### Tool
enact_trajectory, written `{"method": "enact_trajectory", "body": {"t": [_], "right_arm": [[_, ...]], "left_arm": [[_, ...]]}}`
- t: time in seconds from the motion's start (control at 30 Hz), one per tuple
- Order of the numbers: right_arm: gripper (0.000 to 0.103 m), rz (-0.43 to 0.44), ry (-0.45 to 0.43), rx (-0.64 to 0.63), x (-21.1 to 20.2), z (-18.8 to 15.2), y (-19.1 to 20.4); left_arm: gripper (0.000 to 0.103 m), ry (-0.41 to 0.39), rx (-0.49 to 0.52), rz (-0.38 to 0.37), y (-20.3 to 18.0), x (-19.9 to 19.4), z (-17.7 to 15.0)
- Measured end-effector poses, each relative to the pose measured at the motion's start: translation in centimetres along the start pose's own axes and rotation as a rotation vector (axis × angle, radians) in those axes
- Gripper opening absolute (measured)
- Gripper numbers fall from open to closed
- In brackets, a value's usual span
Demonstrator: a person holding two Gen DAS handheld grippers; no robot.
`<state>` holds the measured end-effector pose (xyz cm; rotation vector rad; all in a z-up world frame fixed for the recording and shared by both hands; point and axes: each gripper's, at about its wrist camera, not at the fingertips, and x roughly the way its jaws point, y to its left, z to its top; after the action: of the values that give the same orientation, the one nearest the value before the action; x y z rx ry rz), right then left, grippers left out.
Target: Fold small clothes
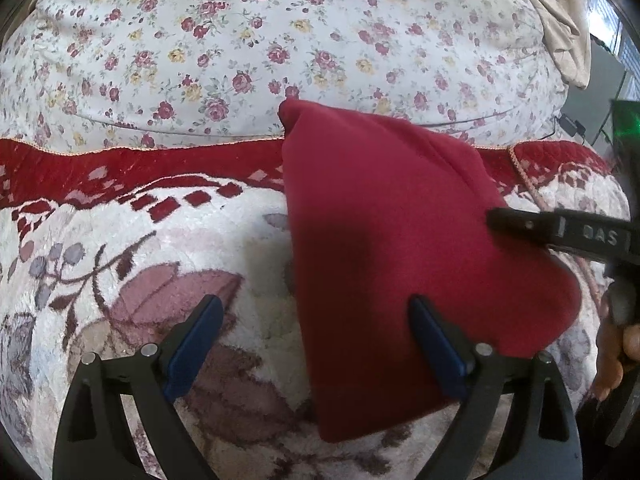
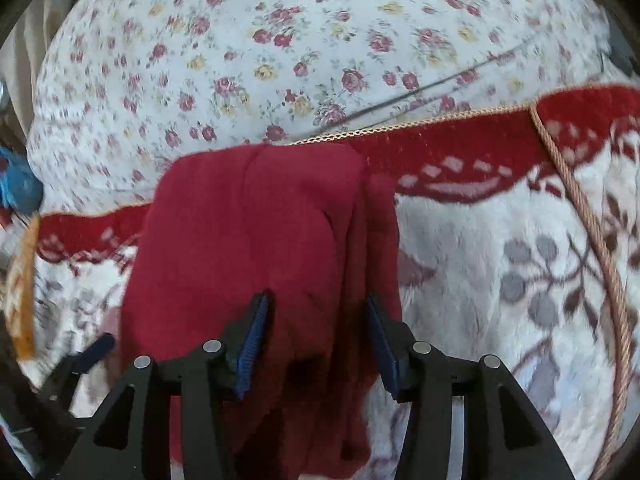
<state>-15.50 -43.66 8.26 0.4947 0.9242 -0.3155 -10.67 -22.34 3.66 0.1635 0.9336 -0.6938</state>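
A red fleece garment [image 1: 400, 240] lies folded on the plush flowered blanket [image 1: 120, 280]. My left gripper [image 1: 316, 320] stands open at the garment's near left edge, one finger over the blanket and the other over the red cloth, holding nothing. In the right wrist view the same garment [image 2: 256, 232] runs under and between the fingers of my right gripper [image 2: 316, 320]. Both blue pads show their faces free of the cloth, so its jaws stand open around the folded layers. One black finger [image 1: 520, 224] of the right gripper reaches over the garment's right side.
A white sheet with small roses [image 1: 280, 40] covers the bed beyond the blanket's red border [image 1: 160, 164]. A beige cloth [image 1: 560, 20] hangs at the far right. A person's hand [image 1: 612, 344] is at the right edge. A braided cord trim [image 2: 580, 208] runs down the blanket.
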Motion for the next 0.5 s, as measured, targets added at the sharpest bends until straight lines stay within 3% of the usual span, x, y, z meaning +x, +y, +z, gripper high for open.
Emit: {"method": "enact_trajectory", "body": {"t": [0.13,0.5], "right_arm": [[0.068,0.032,-0.041,0.0,-1.6,-1.1,-0.5],[0.079,0.082,-0.039,0.043,-0.7,-0.9,-0.8]], "left_arm": [[0.094,-0.021,-0.005,-0.038,0.2,-0.9,0.0],[0.094,0.005,-0.127,-0.161,2.1,-0.6,0.0]]}}
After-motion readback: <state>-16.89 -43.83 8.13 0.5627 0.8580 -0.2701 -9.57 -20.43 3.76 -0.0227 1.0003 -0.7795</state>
